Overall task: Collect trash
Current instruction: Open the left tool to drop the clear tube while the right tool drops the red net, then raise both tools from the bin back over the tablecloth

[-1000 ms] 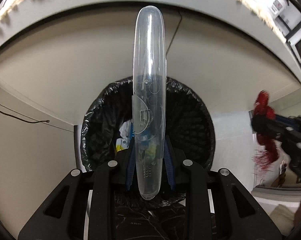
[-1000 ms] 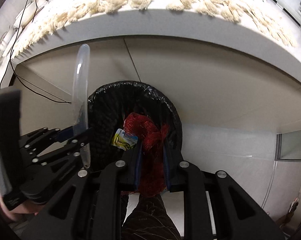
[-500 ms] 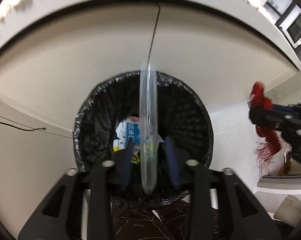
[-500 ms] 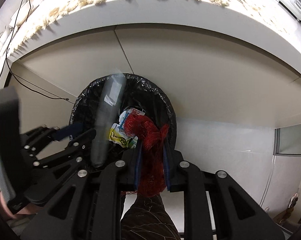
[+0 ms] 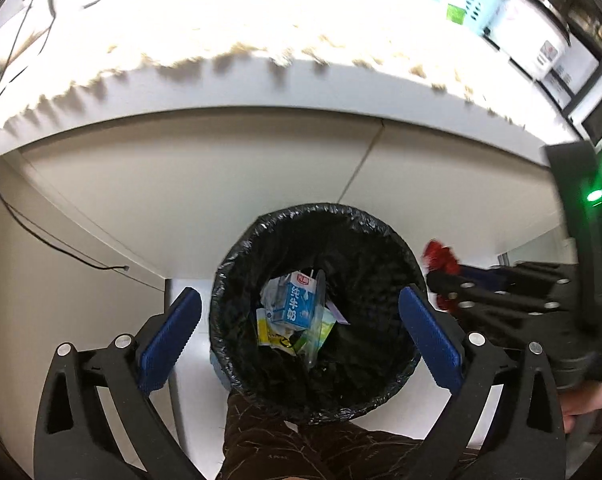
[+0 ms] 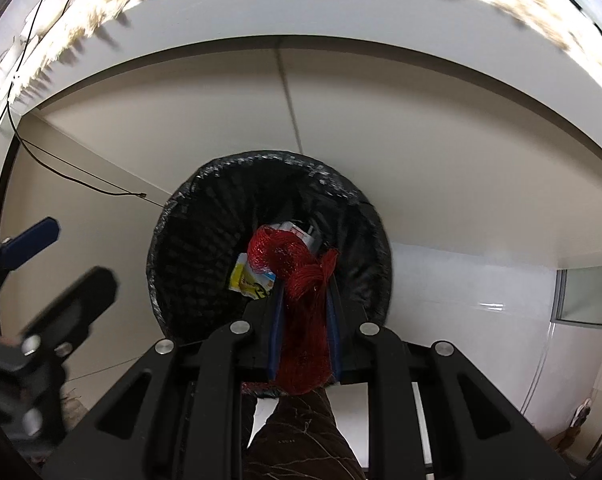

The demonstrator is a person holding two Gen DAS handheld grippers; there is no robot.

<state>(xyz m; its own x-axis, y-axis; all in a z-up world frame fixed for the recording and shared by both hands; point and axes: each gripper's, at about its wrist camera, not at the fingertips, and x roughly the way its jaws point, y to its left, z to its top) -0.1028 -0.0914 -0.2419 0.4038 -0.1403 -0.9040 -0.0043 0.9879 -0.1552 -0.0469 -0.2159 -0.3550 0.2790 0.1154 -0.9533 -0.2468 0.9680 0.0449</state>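
A round bin with a black liner point(image 5: 385, 240) stands on the floor under a counter; it also shows in the right wrist view point(image 6: 205, 216). Inside lie a blue-and-white milk carton point(image 5: 299, 306), a yellow wrapper point(image 5: 271, 330) and the clear plastic case point(image 5: 317, 320). My left gripper point(image 5: 301, 332) is open and empty above the bin. My right gripper point(image 6: 304, 320) is shut on a red mesh net bag point(image 6: 301, 276) above the bin's near rim. The right gripper also shows in the left wrist view point(image 5: 501, 300) at the right.
A white counter edge with a fringed cloth point(image 5: 261, 56) overhangs the bin. A thin black cable point(image 6: 77, 180) hangs along the left cabinet wall. My brown-trousered leg point(image 5: 301, 452) is just below the bin. White appliances point(image 5: 537, 28) stand on the counter's far right.
My left gripper opened and let go of the clear plastic case, which fell into the bin. The left gripper drew back and up. The right gripper kept its hold on the red net.
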